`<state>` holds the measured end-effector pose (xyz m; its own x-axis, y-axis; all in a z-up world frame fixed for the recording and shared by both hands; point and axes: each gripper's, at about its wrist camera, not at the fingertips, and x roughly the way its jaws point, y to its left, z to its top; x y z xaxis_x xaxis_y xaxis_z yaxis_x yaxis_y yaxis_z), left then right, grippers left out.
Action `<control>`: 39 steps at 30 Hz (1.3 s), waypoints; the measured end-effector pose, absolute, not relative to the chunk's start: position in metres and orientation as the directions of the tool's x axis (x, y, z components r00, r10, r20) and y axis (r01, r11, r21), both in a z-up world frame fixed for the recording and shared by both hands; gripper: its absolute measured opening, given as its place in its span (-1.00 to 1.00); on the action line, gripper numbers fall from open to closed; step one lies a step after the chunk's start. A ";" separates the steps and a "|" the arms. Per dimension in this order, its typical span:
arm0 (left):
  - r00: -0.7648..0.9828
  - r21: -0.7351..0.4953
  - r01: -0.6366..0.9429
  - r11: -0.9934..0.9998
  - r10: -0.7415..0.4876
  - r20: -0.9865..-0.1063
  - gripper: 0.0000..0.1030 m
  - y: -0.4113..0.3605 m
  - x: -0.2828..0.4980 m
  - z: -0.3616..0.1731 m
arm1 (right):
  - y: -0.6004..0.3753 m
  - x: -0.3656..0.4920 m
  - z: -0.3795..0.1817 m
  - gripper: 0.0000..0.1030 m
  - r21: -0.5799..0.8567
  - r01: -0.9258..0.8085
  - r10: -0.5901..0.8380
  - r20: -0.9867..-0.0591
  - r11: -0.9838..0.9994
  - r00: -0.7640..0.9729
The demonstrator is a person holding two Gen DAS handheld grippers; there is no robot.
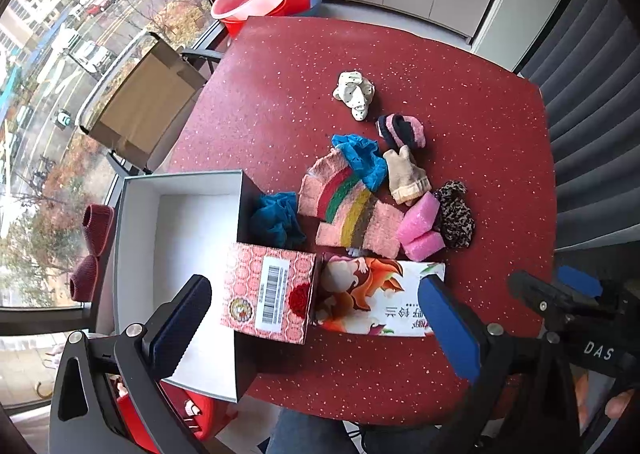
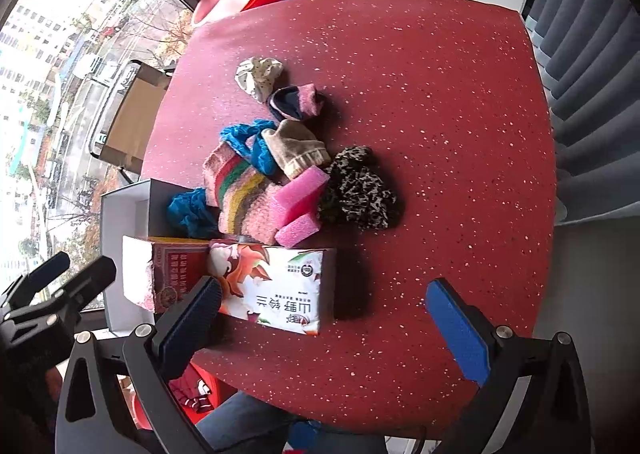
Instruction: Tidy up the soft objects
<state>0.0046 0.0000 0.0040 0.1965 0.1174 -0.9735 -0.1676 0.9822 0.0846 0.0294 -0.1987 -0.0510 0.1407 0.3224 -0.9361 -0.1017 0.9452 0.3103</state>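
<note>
Other gripper's black arm (image 1: 598, 350): from my left claw's camera I read white letters "DAS".
White carton with the cartoon print (image 2: 276, 290): big Chinese characters, upside down to me, reading "山野铃兰"; the smaller print beside them is too small for me.
Red patterned cardboard box (image 1: 268, 290): a white barcode sticker; I cannot make out its digits.
</note>
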 end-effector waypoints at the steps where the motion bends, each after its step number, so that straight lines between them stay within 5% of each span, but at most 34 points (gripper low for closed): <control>1: 0.195 0.085 -0.167 0.982 0.117 -0.974 1.00 0.000 0.007 0.003 | -0.200 0.030 -0.052 1.00 0.308 -0.097 0.319 -0.937 0.946 0.139; 19: 0.147 0.047 -0.148 0.988 0.069 -0.987 1.00 0.010 0.111 -0.031 | -0.212 0.065 -0.091 1.00 0.253 0.018 0.250 -0.963 0.967 0.105; 39: 0.052 0.087 -0.150 0.985 0.096 -0.994 1.00 0.016 0.261 -0.155 | -0.158 0.108 -0.153 1.00 0.346 0.105 0.344 -0.938 0.932 0.035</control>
<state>0.2607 0.0163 -0.1548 0.0516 0.0956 -0.9941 -0.1502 0.9848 0.0870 0.1084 -0.1581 -0.1526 0.0349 0.3438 -0.9384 0.1054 0.9325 0.3456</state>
